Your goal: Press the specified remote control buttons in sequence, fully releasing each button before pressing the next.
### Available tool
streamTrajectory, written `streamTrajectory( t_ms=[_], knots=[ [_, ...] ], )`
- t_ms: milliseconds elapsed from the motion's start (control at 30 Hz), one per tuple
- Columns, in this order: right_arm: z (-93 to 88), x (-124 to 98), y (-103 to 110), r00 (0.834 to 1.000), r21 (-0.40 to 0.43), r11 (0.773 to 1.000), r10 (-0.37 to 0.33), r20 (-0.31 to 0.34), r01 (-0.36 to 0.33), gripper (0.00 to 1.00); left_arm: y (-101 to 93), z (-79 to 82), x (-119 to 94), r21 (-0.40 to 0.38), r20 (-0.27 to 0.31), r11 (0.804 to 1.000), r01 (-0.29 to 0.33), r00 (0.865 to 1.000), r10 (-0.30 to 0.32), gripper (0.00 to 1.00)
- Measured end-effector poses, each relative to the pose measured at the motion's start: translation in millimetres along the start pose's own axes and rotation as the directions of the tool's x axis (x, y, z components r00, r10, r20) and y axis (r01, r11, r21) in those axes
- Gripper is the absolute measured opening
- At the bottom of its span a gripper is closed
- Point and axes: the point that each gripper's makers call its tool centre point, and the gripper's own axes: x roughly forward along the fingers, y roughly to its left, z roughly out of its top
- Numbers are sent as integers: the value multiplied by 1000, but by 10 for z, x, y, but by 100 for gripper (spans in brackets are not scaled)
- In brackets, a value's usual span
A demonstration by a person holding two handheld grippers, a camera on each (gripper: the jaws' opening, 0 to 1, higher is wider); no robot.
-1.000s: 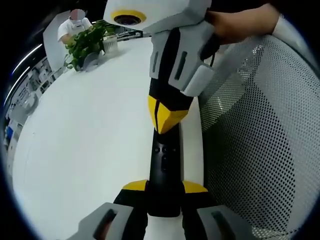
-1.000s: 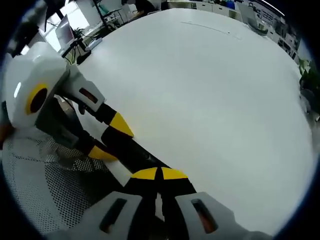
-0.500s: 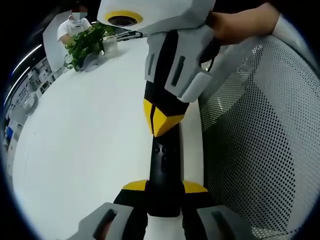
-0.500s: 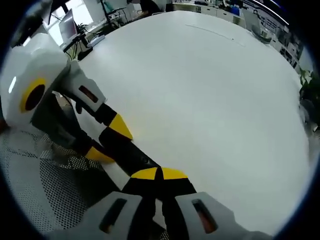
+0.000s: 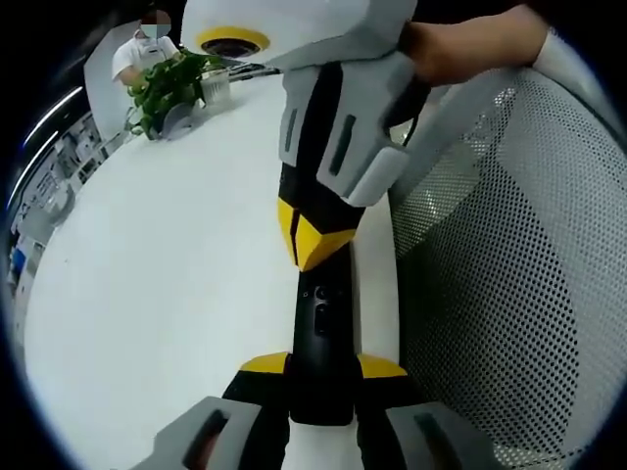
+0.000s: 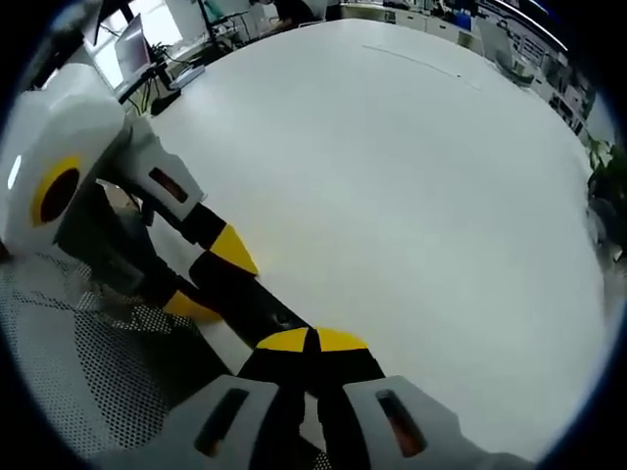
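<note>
At the near edge of the white desk (image 5: 176,274), beside a mesh chair back (image 5: 509,284), the left hand-held gripper (image 5: 321,377) is clamped on the black remote control (image 5: 320,338), held lengthwise between its jaws. The right hand-held gripper (image 5: 312,238) has its yellow-tipped jaws closed together, tips down on the remote's far end. A potted plant (image 5: 171,83) stands at the desk's far side.

I am working in an open-plan office. A large white table (image 6: 411,176) spreads before me, with a potted green plant (image 5: 171,86) at its far end and a seated person (image 5: 142,49) beyond it. A white mesh chair back (image 5: 509,274) stands near on my right, and monitors (image 6: 132,59) and desks line the far wall.
</note>
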Motion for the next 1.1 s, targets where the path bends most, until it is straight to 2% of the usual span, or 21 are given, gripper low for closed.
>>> streamTrajectory(
  t_ms=[200, 400, 467, 633, 767, 900, 1100],
  knots=[
    [-4, -7, 1, 1000, 39, 999, 5, 17, -6, 0, 1, 1, -1, -1, 2, 1000, 0, 1000, 0, 24],
    [-4, -9, -1, 999, 39, 999, -13, 32, 11, 0, 1, 2, -1, 3, -3, 1000, -1, 1000, 1, 24],
    [-1, -15, -12, 999, 68, 998, -11, 46, 7, 0, 0, 1, -1, 2, -7, 1000, -3, 1000, 3, 24],
    [-11, -19, -12, 998, 111, 994, 16, 59, -22, 0, 0, 3, 0, 5, -9, 1000, -4, 1000, 4, 24],
    [-10, -21, 18, 997, 114, 993, 30, 64, -37, 0, 0, 3, -1, 3, -8, 1000, -4, 1000, 4, 24],
    [6, -23, 161, 993, 125, 986, 103, 65, -110, 0, 1, 2, 2, 2, -11, 1000, -6, 1000, 6, 24],
    [-22, -36, 212, 992, 105, 987, 118, 42, -122, 0, -3, 3, 2, 0, -12, 1000, -10, 1000, 10, 24]
  ],
)
